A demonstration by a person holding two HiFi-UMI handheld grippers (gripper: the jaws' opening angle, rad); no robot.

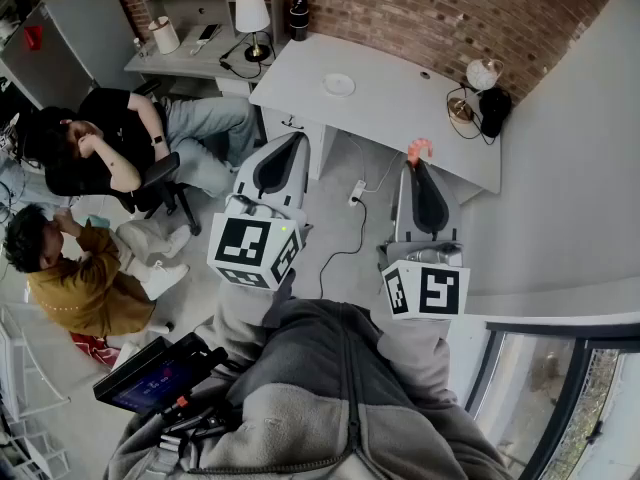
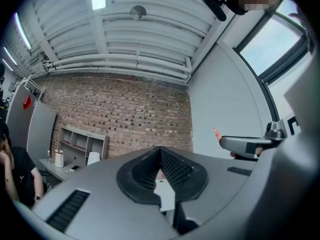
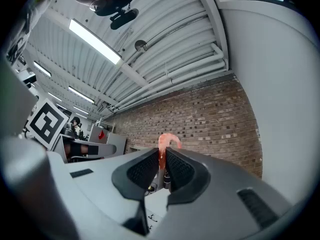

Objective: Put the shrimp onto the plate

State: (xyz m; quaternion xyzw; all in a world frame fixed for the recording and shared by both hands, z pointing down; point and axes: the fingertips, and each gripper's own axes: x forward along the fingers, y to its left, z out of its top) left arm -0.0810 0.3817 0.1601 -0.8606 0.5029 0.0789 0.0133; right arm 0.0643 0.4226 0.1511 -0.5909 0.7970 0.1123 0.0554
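Note:
A small white plate [image 1: 338, 85] lies on the grey table [image 1: 400, 118] by the brick wall. My right gripper [image 1: 417, 164] is held above the floor short of the table's near edge, shut on a pink shrimp [image 1: 419, 149] that sticks out past its tips. In the right gripper view the curled shrimp [image 3: 168, 140] is pinched between the jaws of the right gripper [image 3: 162, 156]. My left gripper [image 1: 294, 144] hovers beside it to the left, near the table's left corner. In its own view the left gripper [image 2: 160, 150] is shut with nothing held.
Two people sit on chairs at the left [image 1: 110, 158]. A white lamp [image 1: 251, 14] stands on a second desk at the back. A round lamp [image 1: 482, 73] and a black object [image 1: 495, 109] sit at the table's right end. A cable and power strip [image 1: 357, 192] lie on the floor.

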